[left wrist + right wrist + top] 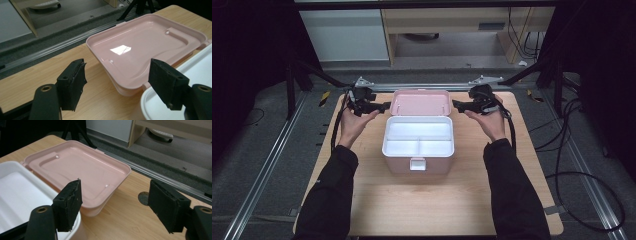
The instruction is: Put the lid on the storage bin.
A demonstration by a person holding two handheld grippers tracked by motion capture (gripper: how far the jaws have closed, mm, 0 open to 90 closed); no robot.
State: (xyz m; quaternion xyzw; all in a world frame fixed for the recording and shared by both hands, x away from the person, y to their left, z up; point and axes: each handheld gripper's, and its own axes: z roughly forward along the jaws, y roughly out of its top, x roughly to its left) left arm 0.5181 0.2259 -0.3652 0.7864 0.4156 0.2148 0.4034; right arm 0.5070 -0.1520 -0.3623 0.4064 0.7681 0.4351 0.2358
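A pink box point(418, 165) stands open in the middle of the table, with a white divided tray point(419, 136) inside it. Its pink lid point(420, 103) lies flipped back behind it, inner side up. My left gripper point(386, 105) is open just left of the lid's left edge. My right gripper point(455, 104) is open just right of the lid's right edge. In the left gripper view the lid point(147, 47) lies between and beyond the open jaws, with the gripper point(117, 82) near its corner. In the right gripper view the lid point(77, 170) and white tray point(22, 195) sit left of the gripper point(115, 205).
The wooden table point(422, 200) has bare surface in front of the box and on both sides. A metal rail point(427, 87) runs along the table's far edge. Black cables point(562, 150) trail over the floor at the right. A latch point(417, 164) sticks out at the box's front.
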